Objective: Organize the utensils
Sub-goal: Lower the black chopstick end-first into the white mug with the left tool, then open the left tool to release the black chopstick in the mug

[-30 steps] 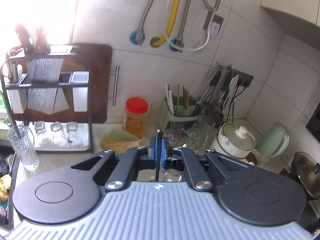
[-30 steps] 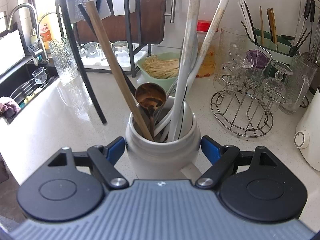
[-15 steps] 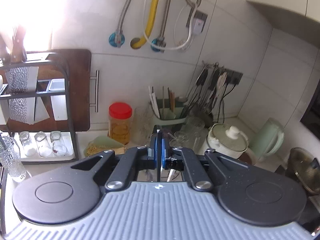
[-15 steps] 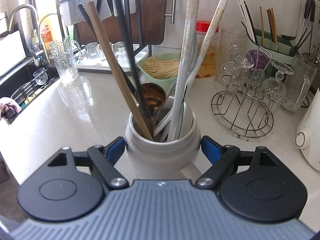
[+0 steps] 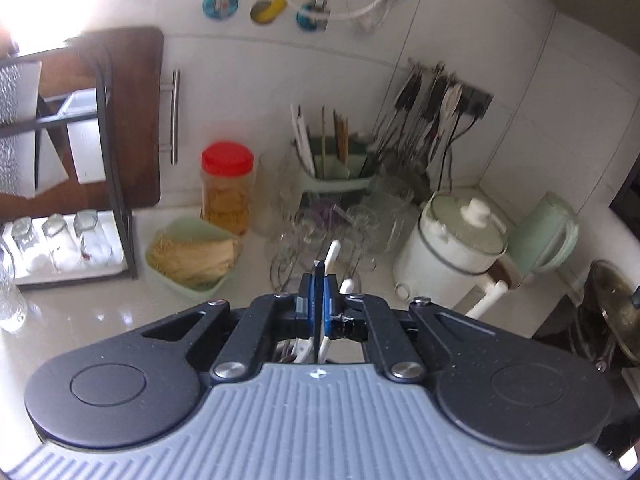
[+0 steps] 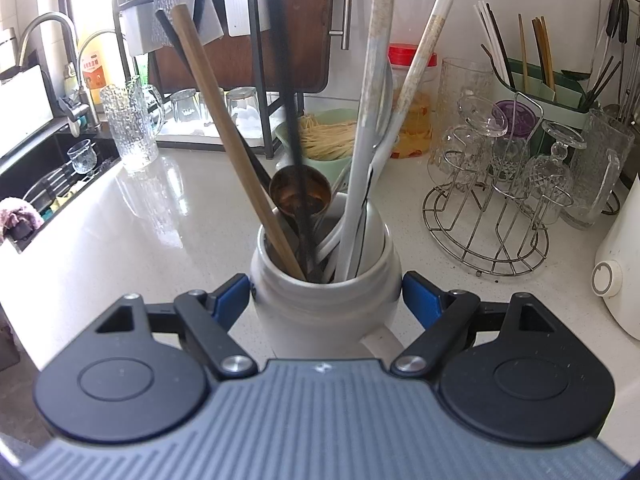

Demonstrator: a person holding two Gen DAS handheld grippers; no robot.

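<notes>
A white ceramic utensil crock (image 6: 326,300) stands on the counter between my right gripper's (image 6: 326,300) blue pads (image 6: 230,300), which sit wide apart against its sides. It holds a wooden handle (image 6: 228,128), white handles (image 6: 374,92), a brown ladle (image 6: 300,194) and a thin black utensil (image 6: 290,120). My left gripper (image 5: 319,300) is shut on the top of that black utensil (image 5: 319,292), above the crock, with the utensil's lower end inside the crock among the others. White handle tips (image 5: 332,250) show just past the left pads.
Wire stand with upturned glasses (image 6: 500,200), green chopstick holder (image 6: 536,84), red-lidded jar (image 6: 416,120), green bowl of noodles (image 6: 328,136), black dish rack (image 6: 256,60), glass pitcher (image 6: 130,128) and sink (image 6: 48,168) at left, white cooker (image 5: 456,248) and kettle (image 5: 548,236) at right.
The black utensil has swung from leaning left outside the crock to upright and down into the crock. My left gripper has moved right and lower with it. The right gripper stays still.
</notes>
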